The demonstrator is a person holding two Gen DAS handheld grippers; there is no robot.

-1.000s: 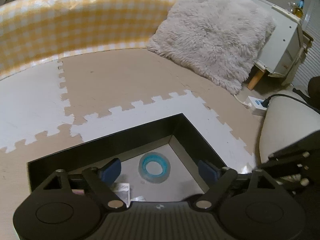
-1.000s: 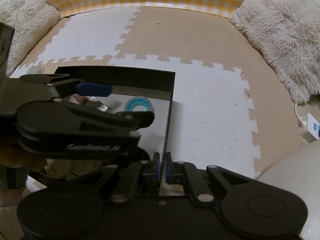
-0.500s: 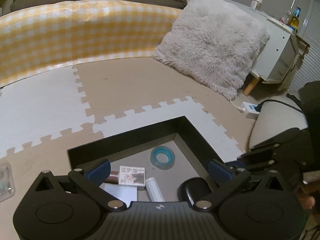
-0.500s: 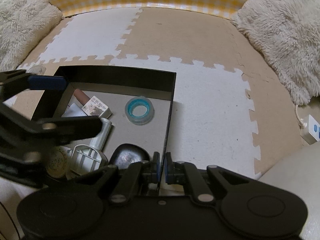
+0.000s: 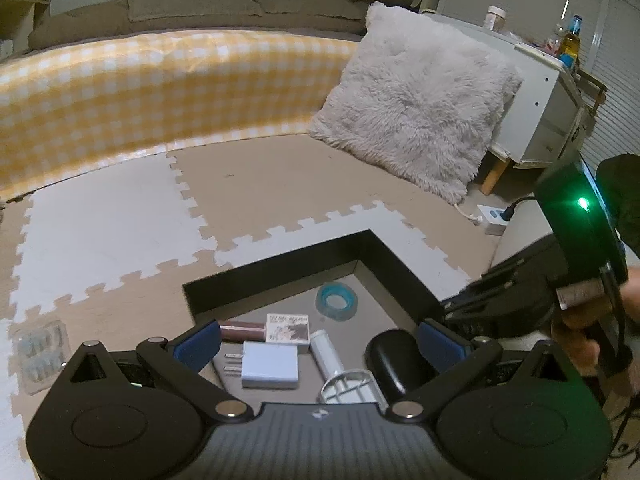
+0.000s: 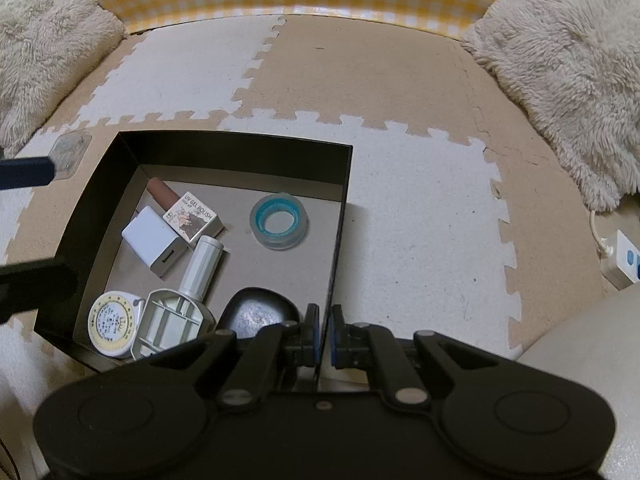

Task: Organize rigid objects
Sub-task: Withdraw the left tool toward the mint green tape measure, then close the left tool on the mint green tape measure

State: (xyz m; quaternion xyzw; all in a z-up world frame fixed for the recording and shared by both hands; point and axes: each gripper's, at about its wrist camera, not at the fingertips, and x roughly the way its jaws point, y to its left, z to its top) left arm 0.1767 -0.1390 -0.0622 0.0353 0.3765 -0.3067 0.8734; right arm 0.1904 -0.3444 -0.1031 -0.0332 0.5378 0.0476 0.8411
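Several things already boxed: black box (image 6: pixel 236 152) on the floor mat (image 6: pixel 420 200), holding a tape roll (image 6: pixel 279 221), a polish carton (image 6: pixel 192 218), a brown tube (image 6: pixel 162 194), a white charger (image 6: pixel 154 240), a white bottle (image 6: pixel 202 266), a round tape measure (image 6: pixel 110 324), a white plastic frame (image 6: pixel 172 326) and a dark glossy lump (image 6: pixel 258 314).
Left to do: blister pack (image 5: pixel 40 350) out on the mat, just left of the box, judged the one item not yet put away; no other loose piece seen.
Progress: near the end, as a judgement only.
Left tongs (image 5: pixel 320 344): spread wide, nothing between them, held above the near part of the box.
Right tongs (image 6: pixel 325 334): pressed together on the thin right wall of the box at its near end, steadying it.
Around: fluffy cushion (image 5: pixel 416 104) far right, yellow checked cover (image 5: pixel 160 88) along the far edge, white cabinet (image 5: pixel 548 112) with bottles, power strip (image 6: pixel 620 260) on the floor to the right.
In the way: box wall between the left tongs and the pack; flat pack lying close to the mat, likely awkward to pinch; mat otherwise open on that side.
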